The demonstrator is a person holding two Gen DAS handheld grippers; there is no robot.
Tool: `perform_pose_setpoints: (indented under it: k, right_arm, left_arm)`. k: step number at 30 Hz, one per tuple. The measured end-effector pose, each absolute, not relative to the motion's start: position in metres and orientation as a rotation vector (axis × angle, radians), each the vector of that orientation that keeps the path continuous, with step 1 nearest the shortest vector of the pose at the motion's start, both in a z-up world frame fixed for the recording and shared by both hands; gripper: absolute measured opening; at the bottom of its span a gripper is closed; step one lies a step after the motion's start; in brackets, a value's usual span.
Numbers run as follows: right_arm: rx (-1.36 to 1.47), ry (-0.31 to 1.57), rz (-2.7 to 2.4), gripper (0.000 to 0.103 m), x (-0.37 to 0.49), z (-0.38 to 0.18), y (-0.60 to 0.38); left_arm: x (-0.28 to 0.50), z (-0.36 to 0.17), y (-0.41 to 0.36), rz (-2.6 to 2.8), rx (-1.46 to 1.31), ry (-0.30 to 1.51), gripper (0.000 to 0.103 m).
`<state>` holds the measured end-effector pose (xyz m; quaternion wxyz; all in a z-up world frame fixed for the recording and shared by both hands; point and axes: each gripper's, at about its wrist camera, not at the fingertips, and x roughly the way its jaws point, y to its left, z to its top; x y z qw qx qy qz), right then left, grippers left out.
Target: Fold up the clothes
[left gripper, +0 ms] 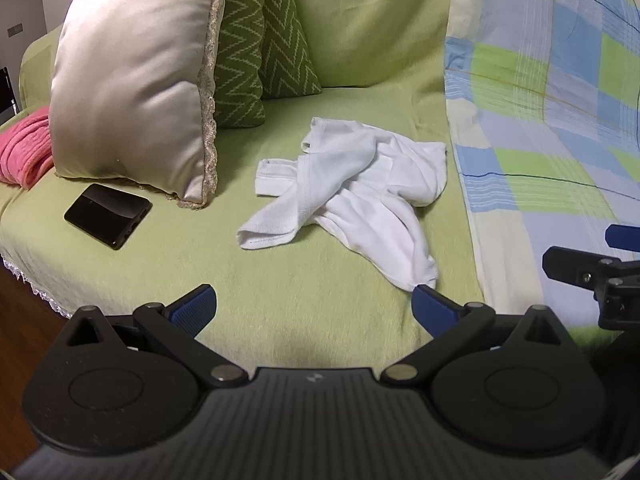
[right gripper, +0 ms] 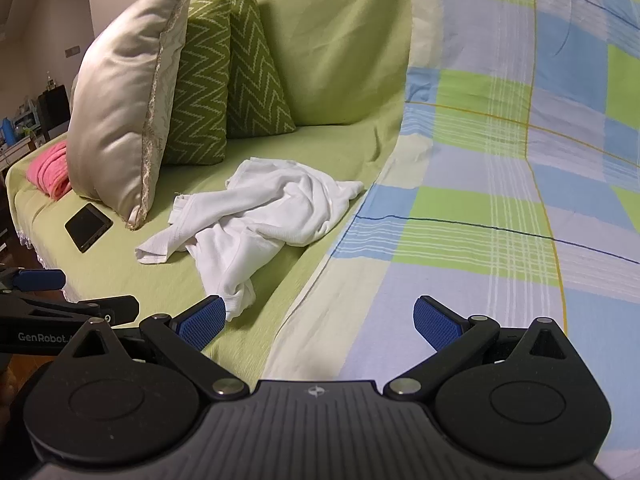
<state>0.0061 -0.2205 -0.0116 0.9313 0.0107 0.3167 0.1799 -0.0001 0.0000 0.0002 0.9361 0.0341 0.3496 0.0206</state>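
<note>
A crumpled white garment (left gripper: 352,184) (right gripper: 256,216) lies in a heap on the green sofa seat (left gripper: 248,292) (right gripper: 168,280). My left gripper (left gripper: 314,308) hovers open in front of it, over the seat's near edge, blue pads wide apart and empty. My right gripper (right gripper: 318,320) is also open and empty, low over the boundary between the green seat and the checked cloth; its left fingertip (right gripper: 202,322) sits just before the garment's nearest corner. In the left wrist view part of the right gripper's frame shows at the right edge.
A beige satin cushion (left gripper: 136,80) and two green zigzag cushions (left gripper: 260,48) lean at the back left. A black phone (left gripper: 108,215) lies on the seat by the cushion. A pink cloth (left gripper: 24,148) sits far left. A blue-green checked blanket (left gripper: 552,120) covers the right side.
</note>
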Motion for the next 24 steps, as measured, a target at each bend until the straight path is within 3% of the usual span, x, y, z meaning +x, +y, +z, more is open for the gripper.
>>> perform_pose_setpoints:
  k: [24]
  right_arm:
    - [0.035,0.672,0.373,0.103,0.0088,-0.011,-0.2202]
  left_arm:
    - [0.0027,-0.005,0.0021,0.018,0.033,0.741,0.102]
